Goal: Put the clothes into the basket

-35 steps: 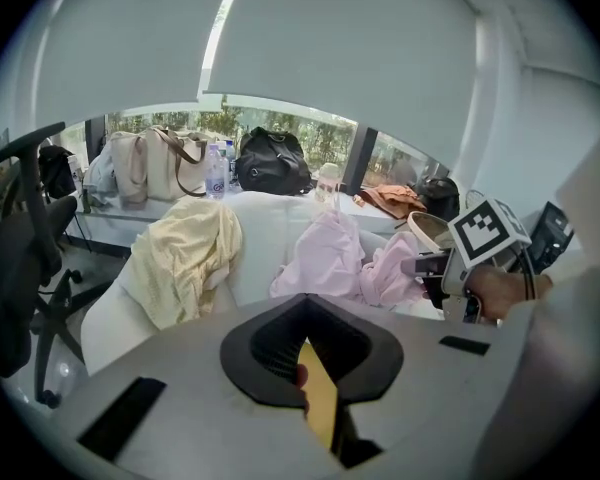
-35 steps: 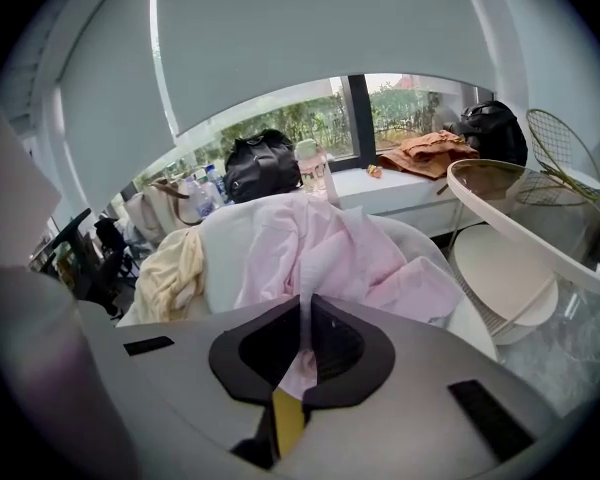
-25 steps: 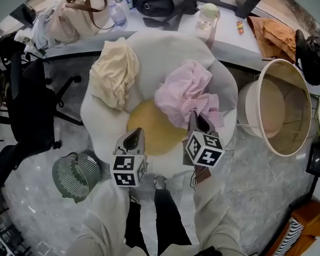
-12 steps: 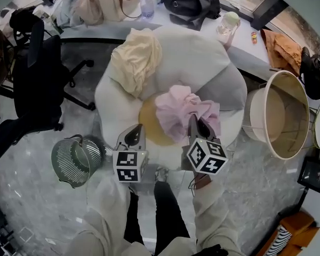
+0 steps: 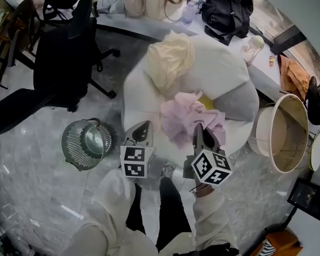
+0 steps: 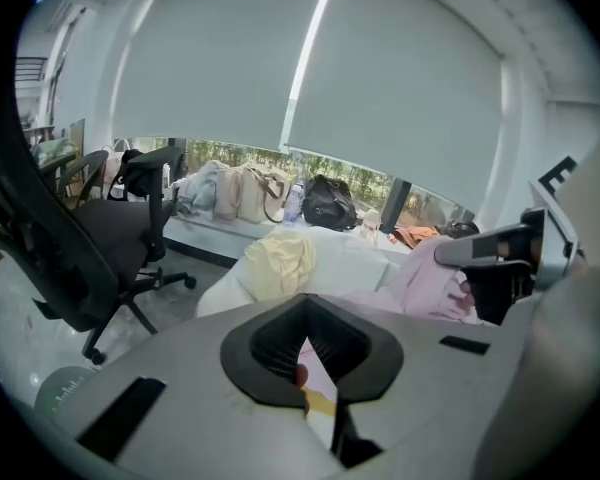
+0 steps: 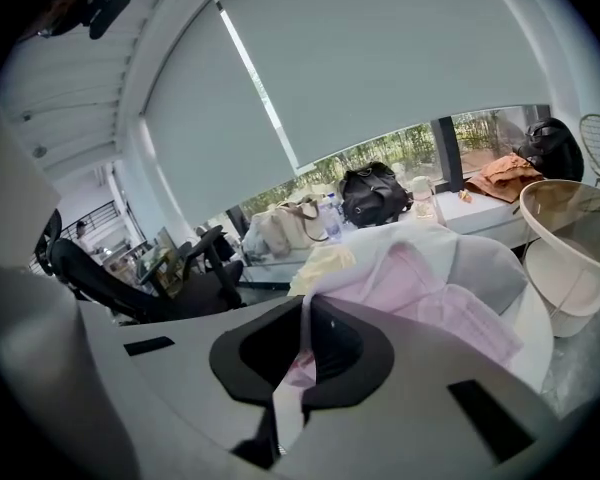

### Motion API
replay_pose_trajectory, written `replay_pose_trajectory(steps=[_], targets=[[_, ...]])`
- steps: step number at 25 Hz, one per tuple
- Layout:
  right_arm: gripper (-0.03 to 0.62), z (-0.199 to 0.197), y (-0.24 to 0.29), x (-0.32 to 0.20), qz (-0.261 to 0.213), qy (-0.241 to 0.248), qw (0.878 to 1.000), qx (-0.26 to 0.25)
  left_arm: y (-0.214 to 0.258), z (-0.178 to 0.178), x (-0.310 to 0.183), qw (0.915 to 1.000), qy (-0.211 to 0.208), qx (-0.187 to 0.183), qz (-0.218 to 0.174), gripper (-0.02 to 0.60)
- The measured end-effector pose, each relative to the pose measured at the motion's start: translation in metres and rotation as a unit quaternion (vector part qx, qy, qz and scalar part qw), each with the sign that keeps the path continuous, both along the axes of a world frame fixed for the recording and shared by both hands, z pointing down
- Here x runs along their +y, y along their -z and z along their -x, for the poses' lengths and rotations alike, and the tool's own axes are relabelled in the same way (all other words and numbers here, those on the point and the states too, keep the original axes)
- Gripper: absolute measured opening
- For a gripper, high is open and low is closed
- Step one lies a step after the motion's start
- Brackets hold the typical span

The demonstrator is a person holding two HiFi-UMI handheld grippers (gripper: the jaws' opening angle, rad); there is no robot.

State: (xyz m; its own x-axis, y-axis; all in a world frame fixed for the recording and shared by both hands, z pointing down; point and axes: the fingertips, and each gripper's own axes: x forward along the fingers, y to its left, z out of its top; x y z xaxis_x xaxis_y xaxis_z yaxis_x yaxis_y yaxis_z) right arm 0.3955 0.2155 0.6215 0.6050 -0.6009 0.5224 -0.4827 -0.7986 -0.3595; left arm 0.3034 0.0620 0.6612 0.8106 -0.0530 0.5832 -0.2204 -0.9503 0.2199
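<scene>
Pink garment (image 5: 188, 113) pinched in right gripper (image 5: 198, 128) above white beanbag (image 5: 220, 63); left gripper (image 5: 144, 125) closed, seemingly empty; marble floor (image 5: 42, 185).

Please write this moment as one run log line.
right tongs: shut on pink garment | left tongs: empty | cream garment: on beanbag | basket: empty

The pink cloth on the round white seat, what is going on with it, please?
A person with a gripper in each hand is collecting clothes. The right gripper is shut on the pink garment, which lies bunched at the near edge of the white seat. The left gripper is beside it and seems to hold nothing. A cream garment lies further back on the seat. The white basket, to the right, has no clothes inside.
</scene>
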Motion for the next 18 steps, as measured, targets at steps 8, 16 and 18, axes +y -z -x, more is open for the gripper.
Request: replay_pose_trajectory(steps=[8, 16, 18], targets=[[0.025, 0.043, 0.030, -0.057, -0.011, 0.038, 0.999, -0.007, 0.030, 0.060, -0.047, 0.9986, 0.051, -0.011, 0.011, 0.003], [0.025, 0.094, 0.096, -0.112, -0.018, 0.099, 0.995, -0.009, 0.096, 0.112, -0.084, 0.9933, 0.115, 0.003, 0.012, 0.003], [0.025, 0.107, 0.118, -0.125, -0.023, 0.115, 0.993, -0.007, 0.116, 0.124, -0.093, 0.9915, 0.129, 0.007, 0.014, 0.003]])
